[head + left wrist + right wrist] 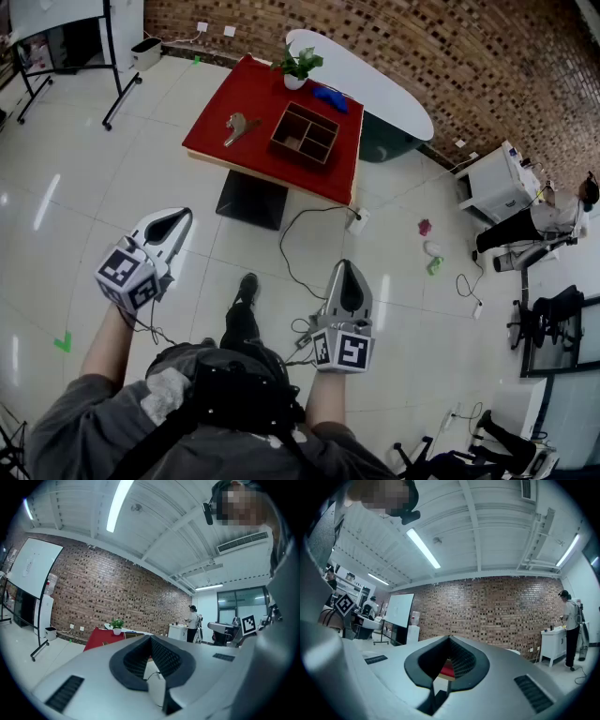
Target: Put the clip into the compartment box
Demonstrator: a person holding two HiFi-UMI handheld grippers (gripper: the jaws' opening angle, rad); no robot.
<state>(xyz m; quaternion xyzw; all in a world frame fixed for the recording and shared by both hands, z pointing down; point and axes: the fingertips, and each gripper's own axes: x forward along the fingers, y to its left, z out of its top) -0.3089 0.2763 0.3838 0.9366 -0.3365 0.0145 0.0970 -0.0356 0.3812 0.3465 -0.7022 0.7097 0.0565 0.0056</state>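
Note:
A table with a red cloth stands several steps ahead of me. On it lie a metal clip at the left and a brown wooden compartment box at the right. I hold both grippers low over the floor, far short of the table. My left gripper is shut and holds nothing. My right gripper also has its jaws together and empty. In the left gripper view the left gripper points at the red table. A strip of the red cloth shows through the right gripper.
A potted plant and a blue object sit at the table's far edge. Behind is a white oval table. A cable runs over the floor. A white cabinet and chairs stand right, a whiteboard stand far left.

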